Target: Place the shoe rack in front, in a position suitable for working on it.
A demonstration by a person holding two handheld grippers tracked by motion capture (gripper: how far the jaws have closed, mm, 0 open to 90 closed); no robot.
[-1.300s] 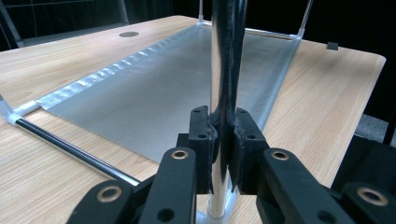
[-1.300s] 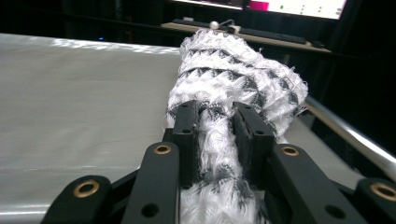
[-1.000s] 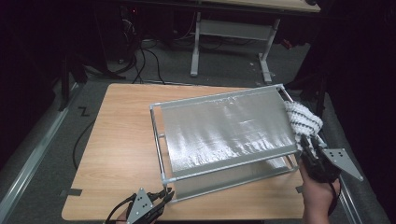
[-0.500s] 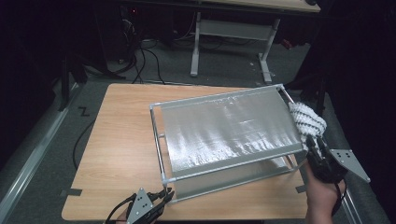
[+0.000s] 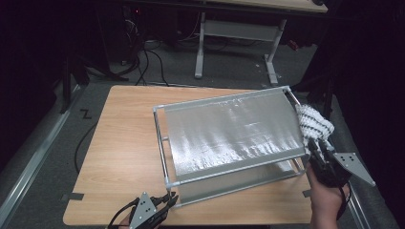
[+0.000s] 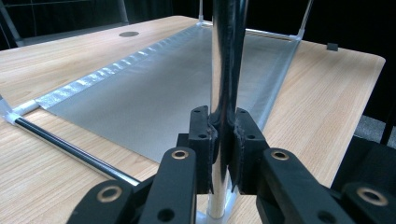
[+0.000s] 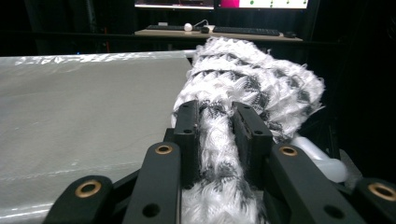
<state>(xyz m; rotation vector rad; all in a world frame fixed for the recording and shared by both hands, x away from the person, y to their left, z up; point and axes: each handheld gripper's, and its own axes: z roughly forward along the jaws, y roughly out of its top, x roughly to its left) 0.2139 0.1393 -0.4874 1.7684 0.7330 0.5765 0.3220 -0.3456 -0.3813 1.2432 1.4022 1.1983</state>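
A metal rack with a silver mesh shelf stands on the wooden table. My left gripper is at the rack's near left corner, shut on its shiny upright post; the pads of the left gripper press the post from both sides. A fluffy white cloth with dark flecks hangs over the rack's right edge. My right gripper is just below it, and in the right gripper view the cloth is pinched between the black jaws of the right gripper.
The table's left half is bare wood. A black cable trails off the table's left edge. Behind the table stands a white-legged desk with cables on the floor. A white plastic piece lies under the cloth.
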